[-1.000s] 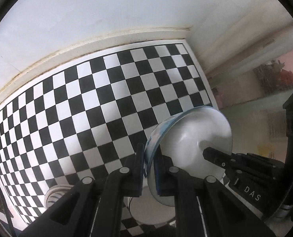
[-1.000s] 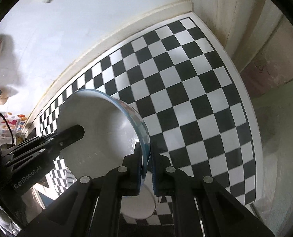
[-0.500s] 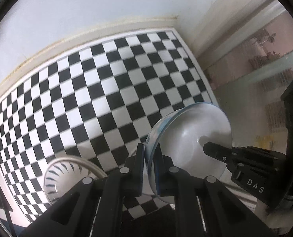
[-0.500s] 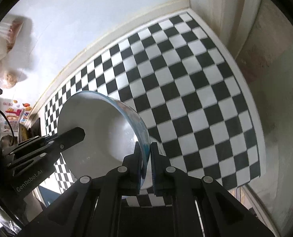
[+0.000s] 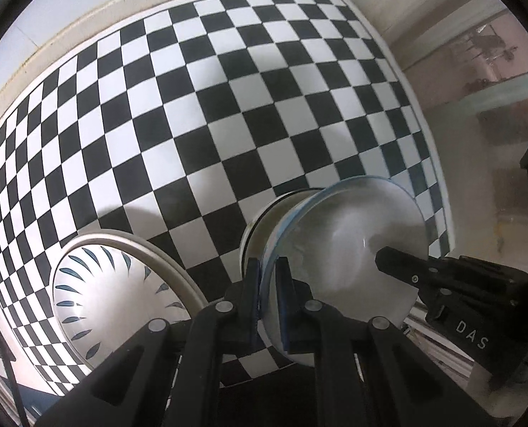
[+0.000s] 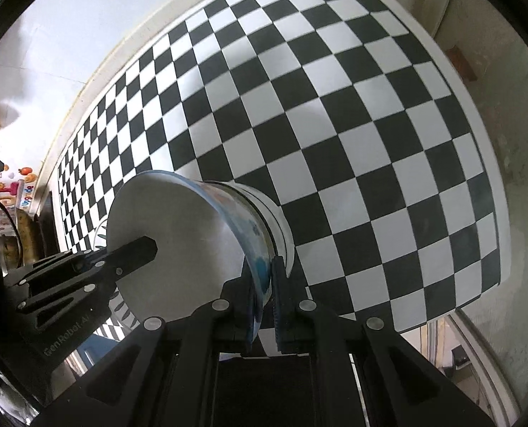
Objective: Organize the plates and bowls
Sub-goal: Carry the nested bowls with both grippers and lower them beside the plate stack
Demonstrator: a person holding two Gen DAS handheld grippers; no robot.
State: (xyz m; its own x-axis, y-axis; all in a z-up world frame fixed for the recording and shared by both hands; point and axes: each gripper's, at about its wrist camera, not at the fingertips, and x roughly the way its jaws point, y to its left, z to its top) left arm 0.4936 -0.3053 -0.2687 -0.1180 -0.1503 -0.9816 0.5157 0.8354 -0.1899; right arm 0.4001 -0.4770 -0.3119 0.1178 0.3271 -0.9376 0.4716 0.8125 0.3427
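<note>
Both grippers hold one white bowl with a blue-patterned rim [image 5: 345, 235], one on each side of its rim. My left gripper [image 5: 268, 284] is shut on the near rim in the left wrist view. My right gripper [image 6: 265, 284] is shut on the opposite rim of the same bowl [image 6: 178, 235]. The bowl sits low over a second white bowl [image 5: 281, 210], nested into or just above it; that bowl also shows in the right wrist view [image 6: 276, 220]. A white plate with blue dashes [image 5: 121, 284] lies to the left on the checkered cloth.
The black-and-white checkered cloth [image 5: 192, 106] covers the table up to a white wall ledge [image 5: 85, 10]. The table's right edge [image 6: 484, 163] drops to a grey floor. Cluttered items stand past the left edge in the right wrist view [image 6: 11, 220].
Both grippers have lowered the held bowl toward the table and onto the second white bowl. The dashed plate has come into the left wrist view.
</note>
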